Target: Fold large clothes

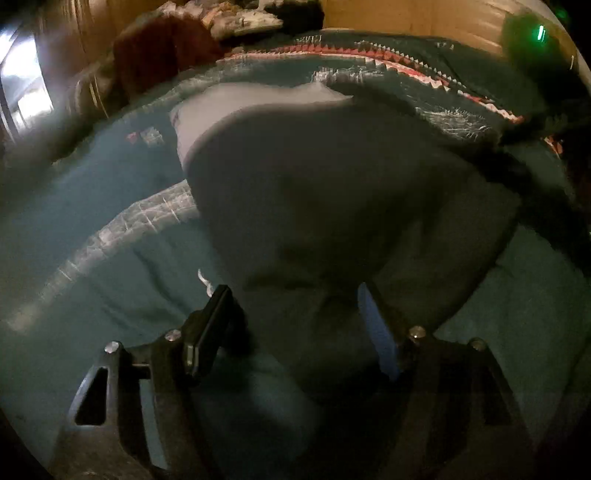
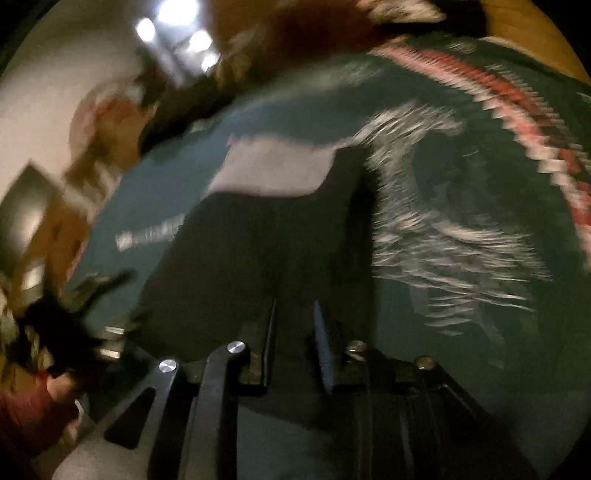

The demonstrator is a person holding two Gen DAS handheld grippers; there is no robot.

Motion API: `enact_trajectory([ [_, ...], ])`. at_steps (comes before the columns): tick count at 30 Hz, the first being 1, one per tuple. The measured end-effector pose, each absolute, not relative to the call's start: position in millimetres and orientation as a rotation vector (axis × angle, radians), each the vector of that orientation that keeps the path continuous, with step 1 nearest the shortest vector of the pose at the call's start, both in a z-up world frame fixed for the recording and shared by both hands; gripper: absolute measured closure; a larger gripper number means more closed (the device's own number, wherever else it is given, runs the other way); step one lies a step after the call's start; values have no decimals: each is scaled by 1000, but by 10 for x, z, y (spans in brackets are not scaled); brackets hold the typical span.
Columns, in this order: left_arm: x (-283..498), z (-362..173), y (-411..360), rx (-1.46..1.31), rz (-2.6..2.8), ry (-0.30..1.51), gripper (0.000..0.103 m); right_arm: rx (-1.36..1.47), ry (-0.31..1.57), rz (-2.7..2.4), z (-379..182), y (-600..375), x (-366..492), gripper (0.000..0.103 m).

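A dark grey garment (image 1: 332, 192) with a pale lining (image 1: 236, 107) lies on a teal bedspread (image 1: 92, 206). In the left wrist view my left gripper (image 1: 291, 295) has its jaws apart, with a bunched edge of the garment between them. In the right wrist view the same garment (image 2: 258, 251) and its pale lining (image 2: 273, 170) show, blurred by motion. My right gripper (image 2: 295, 306) has its jaws close together on the garment's near edge.
The teal bedspread (image 2: 480, 177) has white patterns and a red and white zigzag band (image 1: 369, 55). A heap of other clothes (image 1: 207, 26) lies at the far edge. The other gripper and a hand show at lower left of the right wrist view (image 2: 59, 332).
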State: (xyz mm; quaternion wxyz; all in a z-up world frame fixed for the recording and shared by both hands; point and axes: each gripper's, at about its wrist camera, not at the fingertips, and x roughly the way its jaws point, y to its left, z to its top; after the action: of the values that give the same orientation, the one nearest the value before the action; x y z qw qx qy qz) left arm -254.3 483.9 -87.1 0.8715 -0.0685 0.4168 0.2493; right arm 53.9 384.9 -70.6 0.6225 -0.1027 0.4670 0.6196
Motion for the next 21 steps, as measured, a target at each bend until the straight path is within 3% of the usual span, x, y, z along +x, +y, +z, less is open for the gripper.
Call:
enact_trajectory([
  [2, -2623, -690, 4800, -137, 535, 846, 37, -414, 1138, 1396, -1112, 4062, 387, 103],
  [4, -2791, -377, 4796, -150, 562, 733, 37, -384, 1162, 1409, -1151, 4022, 469, 103],
  [8, -2651, -23, 5239, -154, 634, 567, 33, -337, 1059, 1472, -720, 4019, 569, 99],
  [11, -2102, -157, 5797, -153, 675, 585, 33, -323, 994, 1454, -633, 4564, 771, 99],
  [15, -1518, -767, 6595, -246, 728, 841, 33, -388, 1094, 1361, -1120, 5316, 1158, 103],
  [17, -1543, -573, 6618, -234, 735, 760, 35, -388, 1148, 1349, -1135, 5455, 1246, 103],
  [21, -1318, -456, 6911, -217, 757, 723, 29, -366, 1022, 1375, -810, 5567, 1340, 84],
])
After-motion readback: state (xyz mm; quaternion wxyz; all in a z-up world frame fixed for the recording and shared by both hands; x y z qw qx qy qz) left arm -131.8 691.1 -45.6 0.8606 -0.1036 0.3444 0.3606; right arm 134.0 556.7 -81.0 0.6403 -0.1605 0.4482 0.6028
